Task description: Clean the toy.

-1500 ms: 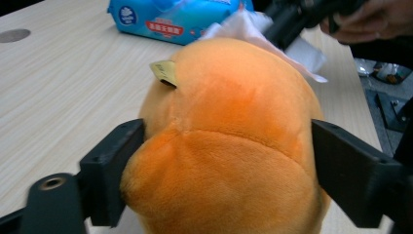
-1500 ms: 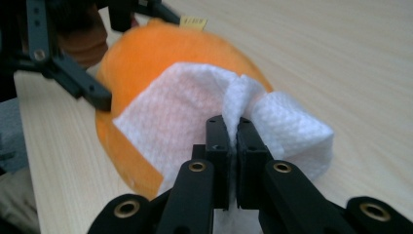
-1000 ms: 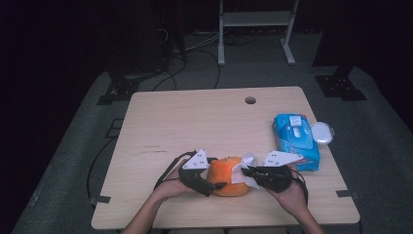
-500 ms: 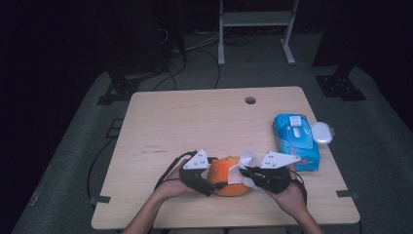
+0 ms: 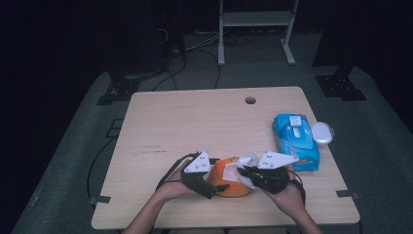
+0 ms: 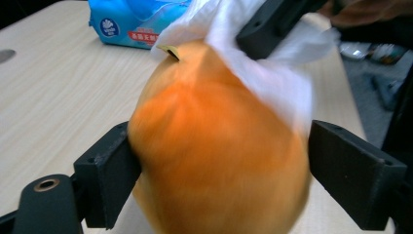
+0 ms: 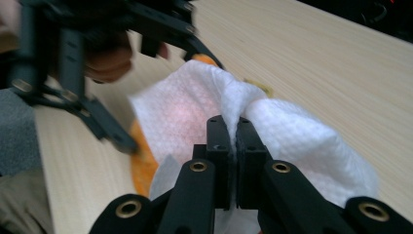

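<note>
Wiping is underway: the left gripper (image 5: 217,184) clamps the orange fruit (image 6: 219,151) while the right gripper (image 7: 232,134), pinching a white wipe (image 7: 292,131), rubs its top; the lower skin likely remains unwiped.

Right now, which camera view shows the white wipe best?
The right gripper view: the white wipe lies close and sharp, pinched between its jaws. The left gripper view shows it blurred over the orange fruit; the high view shows it small.

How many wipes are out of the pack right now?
1. A single white wipe is pinched in the right tool and draped over the orange fruit. More may sit hidden inside the blue wipe pack at the table's right.
</note>
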Available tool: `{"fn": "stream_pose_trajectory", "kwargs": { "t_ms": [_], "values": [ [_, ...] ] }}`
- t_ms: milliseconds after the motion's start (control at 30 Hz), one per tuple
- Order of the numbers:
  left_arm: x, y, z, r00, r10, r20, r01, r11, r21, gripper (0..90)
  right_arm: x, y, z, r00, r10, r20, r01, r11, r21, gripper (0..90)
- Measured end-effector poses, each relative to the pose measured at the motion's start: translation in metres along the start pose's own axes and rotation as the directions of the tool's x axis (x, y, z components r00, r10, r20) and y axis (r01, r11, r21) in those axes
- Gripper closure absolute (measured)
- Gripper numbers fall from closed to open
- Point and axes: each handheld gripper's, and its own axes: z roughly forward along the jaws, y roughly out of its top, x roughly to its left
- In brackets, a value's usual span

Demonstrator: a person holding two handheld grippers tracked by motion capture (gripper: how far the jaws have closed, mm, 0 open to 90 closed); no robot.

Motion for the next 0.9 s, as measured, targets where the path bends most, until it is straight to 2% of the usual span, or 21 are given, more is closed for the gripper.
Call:
{"fn": "stream_pose_trajectory", "kwargs": {
  "t_ms": [33, 100, 133, 200, 267, 333, 400, 467, 533, 567, 633, 733, 833, 900],
  "values": [
    [0.001, 0.000, -0.001, 0.9999, -0.014, 0.004, 0.014, 0.9998, -0.012, 14.6, -0.004, -0.002, -0.001, 0.9999, 0.014, 0.006, -0.014, 1.000, 0.003, 86.2],
    [-0.001, 0.002, -0.001, 0.9999, 0.001, -0.014, -0.001, 1.0000, -0.008, 22.0, -0.007, -0.003, -0.003, 0.9993, 0.037, 0.004, -0.037, 0.999, -0.002, 86.2],
    [-0.002, 0.002, -0.001, 0.9998, 0.005, -0.020, -0.006, 1.0000, -0.004, 23.7, -0.006, -0.002, -0.003, 0.9994, 0.034, 0.006, -0.034, 0.999, -0.005, 86.2],
    [-0.003, 0.002, 0.000, 0.9995, 0.019, -0.025, -0.019, 0.9998, -0.004, 26.6, -0.001, 0.001, -0.004, 0.9998, 0.020, 0.002, -0.020, 1.000, -0.015, 86.1],
    [-0.006, 0.003, 0.000, 0.9988, 0.043, -0.023, -0.043, 0.9991, 0.001, 27.9, 0.006, 0.005, -0.003, 0.9996, 0.007, -0.029, -0.008, 0.999, -0.034, 86.1],
    [-0.008, 0.004, 0.000, 0.9974, 0.069, -0.022, -0.069, 0.9976, 0.009, 28.2, 0.014, 0.009, 0.000, 0.9980, -0.027, -0.057, 0.025, 0.999, -0.045, 86.1],
    [-0.007, 0.003, -0.001, 0.9975, 0.067, -0.022, -0.067, 0.9977, 0.006, 28.3, 0.016, 0.011, 0.001, 0.9979, -0.044, -0.047, 0.042, 0.998, -0.036, 86.1],
    [-0.006, 0.002, -0.001, 0.9979, 0.063, -0.017, -0.063, 0.9980, 0.003, 28.6, 0.011, 0.012, -0.001, 0.9989, -0.021, -0.042, 0.020, 0.999, -0.031, 84.9],
    [-0.004, 0.001, -0.001, 0.9986, 0.050, -0.015, -0.050, 0.9987, 0.001, 27.3, -0.002, 0.008, -0.005, 0.9994, 0.032, -0.016, -0.032, 0.999, -0.013, 84.6],
    [-0.003, 0.001, -0.001, 0.9991, 0.041, -0.011, -0.041, 0.9991, 0.000, 24.5, -0.010, 0.004, -0.006, 0.9969, 0.074, -0.027, -0.074, 0.997, 0.001, 84.8],
    [-0.001, 0.003, -0.001, 0.9997, 0.023, -0.009, -0.023, 0.9997, 0.008, 17.7, -0.016, -0.002, -0.005, 0.9936, 0.108, -0.031, -0.108, 0.994, 0.010, 85.6],
    [-0.002, 0.007, -0.001, 1.0000, -0.003, -0.001, 0.003, 0.9999, -0.010, 12.9, -0.014, -0.007, -0.002, 0.9926, 0.114, -0.042, -0.113, 0.993, 0.019, 86.0],
    [-0.007, 0.007, 0.000, 0.9993, 0.036, -0.008, -0.036, 0.9992, 0.016, 23.0, -0.006, -0.005, 0.001, 0.9931, 0.102, -0.058, -0.100, 0.994, 0.035, 86.2],
    [-0.008, 0.006, 0.000, 0.9994, 0.034, -0.009, -0.034, 0.9992, 0.020, 27.6, -0.002, -0.002, 0.000, 0.9960, 0.079, -0.041, -0.077, 0.996, 0.038, 86.4]
  ]
}}
